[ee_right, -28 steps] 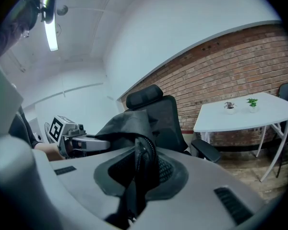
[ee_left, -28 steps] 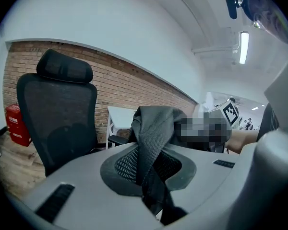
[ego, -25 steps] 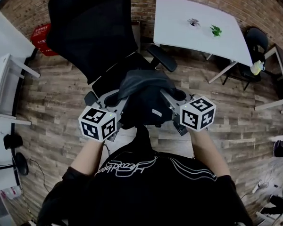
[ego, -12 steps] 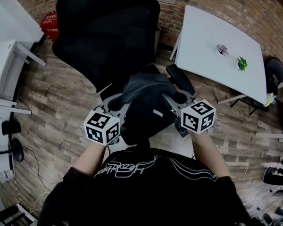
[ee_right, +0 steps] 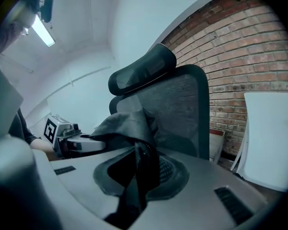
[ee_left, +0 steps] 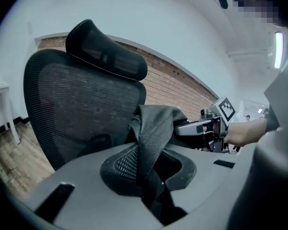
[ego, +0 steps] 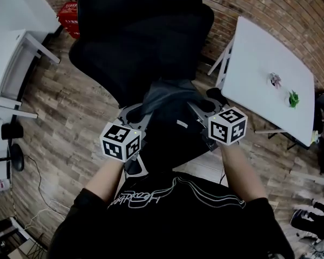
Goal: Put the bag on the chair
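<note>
A dark grey fabric bag (ego: 170,109) hangs between my two grippers, just in front of the black mesh office chair (ego: 135,42). My left gripper (ego: 136,115) is shut on the bag's left side; its own view shows a strap of the bag (ee_left: 151,143) pinched between the jaws. My right gripper (ego: 197,112) is shut on the bag's right side, with bag fabric (ee_right: 139,171) caught between its jaws. The chair's backrest (ee_left: 77,109) and headrest (ee_right: 144,71) rise close behind the bag. The seat is hidden under the bag and my arms.
A white table (ego: 267,80) stands at the right, close to the chair's armrest (ego: 216,97). A white desk (ego: 13,42) is at the left, a red crate (ego: 70,18) behind the chair. A brick wall runs along the back. Cables lie on the wooden floor at lower left.
Both grippers have carried the bag forward toward the chair, which now looms larger and closer. The white table has slid to the right in the head view. The grip on the bag is unchanged.
</note>
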Motion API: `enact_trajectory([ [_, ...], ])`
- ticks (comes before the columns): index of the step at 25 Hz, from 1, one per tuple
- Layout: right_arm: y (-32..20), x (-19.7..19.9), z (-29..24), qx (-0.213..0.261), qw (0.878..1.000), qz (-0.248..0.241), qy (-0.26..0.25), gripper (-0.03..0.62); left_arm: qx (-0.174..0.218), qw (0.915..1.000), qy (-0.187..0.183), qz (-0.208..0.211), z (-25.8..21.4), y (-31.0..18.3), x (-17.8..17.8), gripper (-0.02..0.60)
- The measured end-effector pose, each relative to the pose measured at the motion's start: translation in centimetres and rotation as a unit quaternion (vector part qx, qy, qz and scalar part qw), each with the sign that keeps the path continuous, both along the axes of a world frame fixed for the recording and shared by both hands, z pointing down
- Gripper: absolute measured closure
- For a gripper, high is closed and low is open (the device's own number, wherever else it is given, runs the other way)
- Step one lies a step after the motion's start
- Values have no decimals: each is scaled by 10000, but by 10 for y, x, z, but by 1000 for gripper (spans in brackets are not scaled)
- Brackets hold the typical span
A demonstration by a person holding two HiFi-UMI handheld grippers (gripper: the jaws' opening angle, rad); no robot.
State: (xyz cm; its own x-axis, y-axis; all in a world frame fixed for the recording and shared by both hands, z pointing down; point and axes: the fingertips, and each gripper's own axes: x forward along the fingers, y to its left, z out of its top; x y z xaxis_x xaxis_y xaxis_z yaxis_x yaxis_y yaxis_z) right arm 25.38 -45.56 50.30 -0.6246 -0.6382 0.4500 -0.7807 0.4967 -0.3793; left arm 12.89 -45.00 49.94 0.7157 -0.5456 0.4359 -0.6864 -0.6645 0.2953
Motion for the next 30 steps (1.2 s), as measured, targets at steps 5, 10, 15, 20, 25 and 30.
enact_trajectory([
  [5, -26, -11, 15, -102, 9998, -119, 154, 546, -14, 9995, -55, -300, 13, -21, -10, 503],
  [10, -50, -18, 32, -100, 9993, -98, 348, 541, -44, 9985, -135, -532, 31, -38, -18, 503],
  [15, -65, -18, 58, -279, 9989, 36, 382, 531, -153, 9974, -288, -650, 55, -50, -18, 503],
  [20, -68, -18, 86, -561, 9979, 75, 313, 525, -91, 9971, -439, -614, 80, -53, -18, 502],
  [25, -68, -20, 98, -407, 9986, 44, 332, 526, 12, 9973, -483, -561, 93, -55, -21, 500],
  [30, -65, -23, 109, -370, 9988, 90, 313, 522, -29, 9977, -497, -457, 104, -54, -25, 492],
])
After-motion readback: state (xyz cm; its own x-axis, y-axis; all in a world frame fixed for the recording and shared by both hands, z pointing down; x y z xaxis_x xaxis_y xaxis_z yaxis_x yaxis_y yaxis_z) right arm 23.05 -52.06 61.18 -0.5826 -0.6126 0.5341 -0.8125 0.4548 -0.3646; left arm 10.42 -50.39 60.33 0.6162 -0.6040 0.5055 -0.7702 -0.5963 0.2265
